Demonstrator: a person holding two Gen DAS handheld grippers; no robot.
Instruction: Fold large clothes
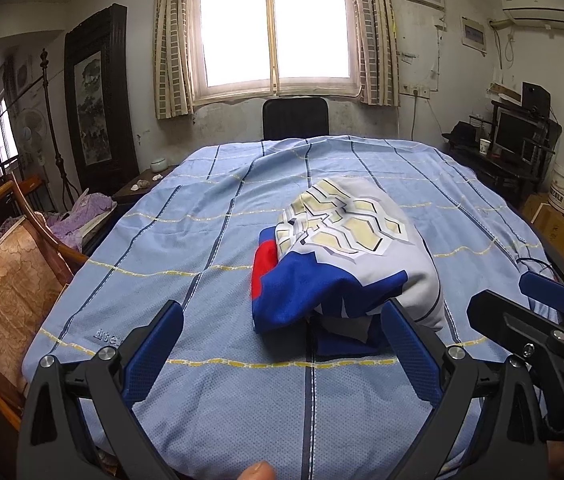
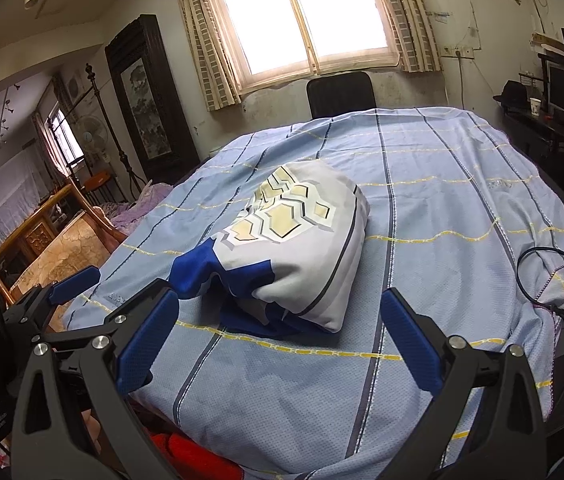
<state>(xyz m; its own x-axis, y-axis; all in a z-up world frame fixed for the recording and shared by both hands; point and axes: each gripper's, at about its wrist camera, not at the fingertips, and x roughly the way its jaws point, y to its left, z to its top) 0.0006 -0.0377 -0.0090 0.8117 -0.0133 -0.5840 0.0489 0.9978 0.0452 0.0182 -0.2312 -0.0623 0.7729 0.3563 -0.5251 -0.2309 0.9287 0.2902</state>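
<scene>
Two views, left wrist first: left gripper [image 1: 282, 344] spread wide, empty, low over a light blue striped sheet [image 1: 185, 240] that covers the table; crumpled garment [image 1: 346, 264] just ahead, bunched in a heap right of centre, white with yellow hexagon print on top, blue and red lower down, its blue edge touching the sheet near the right finger [image 1: 410, 344]. Right gripper [image 1: 538, 300] beside it at the right edge, also open. Black chair [image 1: 296, 118] past the far edge, under the window [image 1: 273, 28]. Right wrist next: right gripper [image 2: 279, 338] wide apart, nothing between, garment [image 2: 302, 240] lying ahead on sheet [image 2: 462, 208], slightly left; left gripper [image 2: 73, 280] at far left; black cable [image 2: 538, 276] looped at right.
</scene>
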